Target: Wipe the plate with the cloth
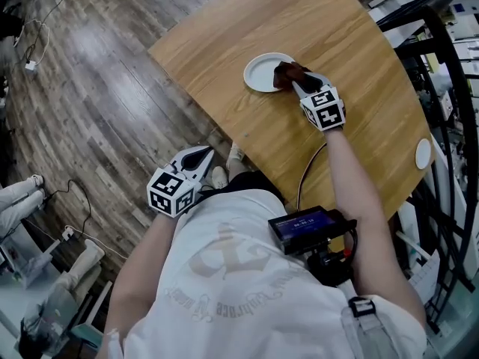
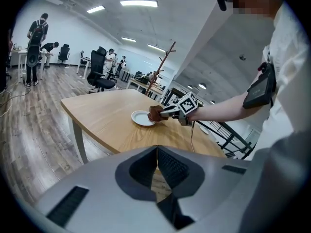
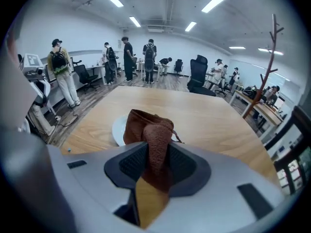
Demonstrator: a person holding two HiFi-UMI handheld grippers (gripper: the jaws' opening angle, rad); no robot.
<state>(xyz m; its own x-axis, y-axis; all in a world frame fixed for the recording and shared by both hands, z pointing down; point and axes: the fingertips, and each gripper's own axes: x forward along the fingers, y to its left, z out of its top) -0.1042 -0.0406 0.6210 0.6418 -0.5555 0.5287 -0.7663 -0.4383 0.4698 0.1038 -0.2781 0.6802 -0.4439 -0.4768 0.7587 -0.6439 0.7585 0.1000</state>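
The right gripper (image 1: 296, 82) is clamping the brown cloth (image 1: 287, 72) at the edge of the white plate (image 1: 258, 73). Unheld, the plate could start sliding. The left gripper (image 1: 198, 157) is hanging closed and empty.

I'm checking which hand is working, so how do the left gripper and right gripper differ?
The right gripper is shut on the brown cloth; the left gripper is shut on nothing. The right gripper reaches over the table, cloth over the rim of the white plate; the left gripper hangs beside the table, above the floor. Both carry a marker cube.
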